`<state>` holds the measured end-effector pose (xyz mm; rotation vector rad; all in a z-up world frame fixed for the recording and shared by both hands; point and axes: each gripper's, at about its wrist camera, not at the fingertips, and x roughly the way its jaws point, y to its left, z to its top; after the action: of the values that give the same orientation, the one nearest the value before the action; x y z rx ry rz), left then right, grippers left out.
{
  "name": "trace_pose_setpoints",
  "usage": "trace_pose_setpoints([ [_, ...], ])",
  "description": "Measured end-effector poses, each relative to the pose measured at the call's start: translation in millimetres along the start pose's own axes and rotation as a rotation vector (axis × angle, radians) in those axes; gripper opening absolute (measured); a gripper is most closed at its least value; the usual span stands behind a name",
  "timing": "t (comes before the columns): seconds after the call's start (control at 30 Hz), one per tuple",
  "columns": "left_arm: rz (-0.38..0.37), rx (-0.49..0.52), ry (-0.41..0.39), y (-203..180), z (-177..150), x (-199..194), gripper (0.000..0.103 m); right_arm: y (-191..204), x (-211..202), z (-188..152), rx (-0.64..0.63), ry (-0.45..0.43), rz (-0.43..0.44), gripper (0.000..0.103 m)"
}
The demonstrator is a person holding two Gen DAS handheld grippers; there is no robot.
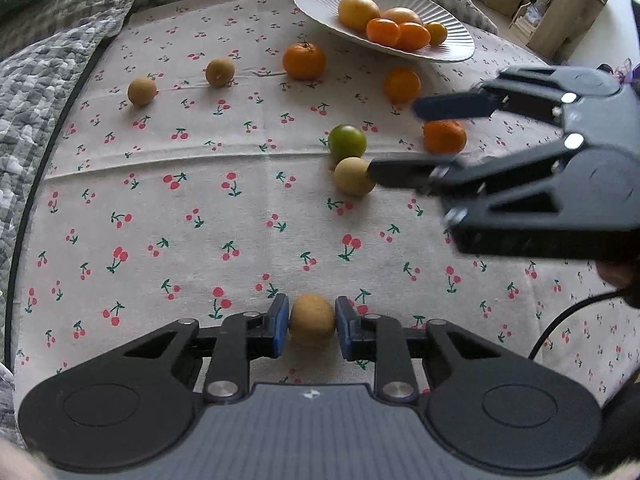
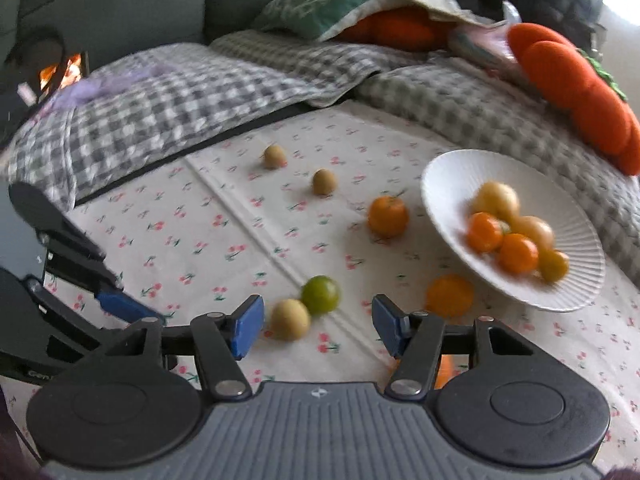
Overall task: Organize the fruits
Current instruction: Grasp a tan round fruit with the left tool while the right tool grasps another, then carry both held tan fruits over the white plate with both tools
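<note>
My left gripper (image 1: pixel 311 326) is shut on a small brown fruit (image 1: pixel 312 319) just above the cherry-print cloth (image 1: pixel 200 208). My right gripper (image 2: pixel 318 326) is open and empty, low over the cloth; it shows at the right of the left wrist view (image 1: pixel 394 138). A pale yellow fruit (image 2: pixel 290 319) and a green fruit (image 2: pixel 321 294) lie touching just ahead of its fingers. Oranges (image 2: pixel 388 216) (image 2: pixel 449 294) and two small brown fruits (image 2: pixel 324 181) (image 2: pixel 274 156) lie loose on the cloth. A white ribbed plate (image 2: pixel 448 176) holds several fruits.
Checked grey quilts (image 2: pixel 160 96) border the cloth at the back and left. Green and orange cushions (image 2: pixel 576 88) lie behind the plate. A black cable (image 1: pixel 560 324) trails at the right. Shelving (image 1: pixel 552 4) stands far right.
</note>
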<state>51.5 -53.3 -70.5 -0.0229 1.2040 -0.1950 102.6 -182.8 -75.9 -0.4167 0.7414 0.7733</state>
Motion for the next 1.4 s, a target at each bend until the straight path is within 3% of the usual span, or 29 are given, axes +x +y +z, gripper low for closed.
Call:
trace_pose_setpoints([
  [0.13, 0.013, -0.003, -0.017, 2, 2, -4, 0.017, 7, 16, 0, 0.013, 0.050, 0.039, 0.043],
  [0.3, 0.009, 0.009, -0.035, -2, 4, -8, 0.017, 13, 29, 2, 0.003, 0.094, 0.023, 0.042],
  [0.4, 0.010, 0.003, -0.033, 0, 4, -7, 0.017, 10, 35, 1, 0.034, 0.111, 0.025, 0.035],
  [0.47, 0.013, -0.003, -0.035, 2, 4, -7, 0.017, 10, 35, 4, 0.037, 0.112, 0.009, 0.022],
  [0.83, 0.017, -0.020, -0.063, 2, 10, -12, 0.017, 8, 31, 6, 0.070, 0.111, 0.016, 0.022],
  [1.4, 0.029, -0.063, -0.155, -8, 35, -34, 0.018, -12, 6, 17, 0.139, 0.011, -0.025, 0.022],
])
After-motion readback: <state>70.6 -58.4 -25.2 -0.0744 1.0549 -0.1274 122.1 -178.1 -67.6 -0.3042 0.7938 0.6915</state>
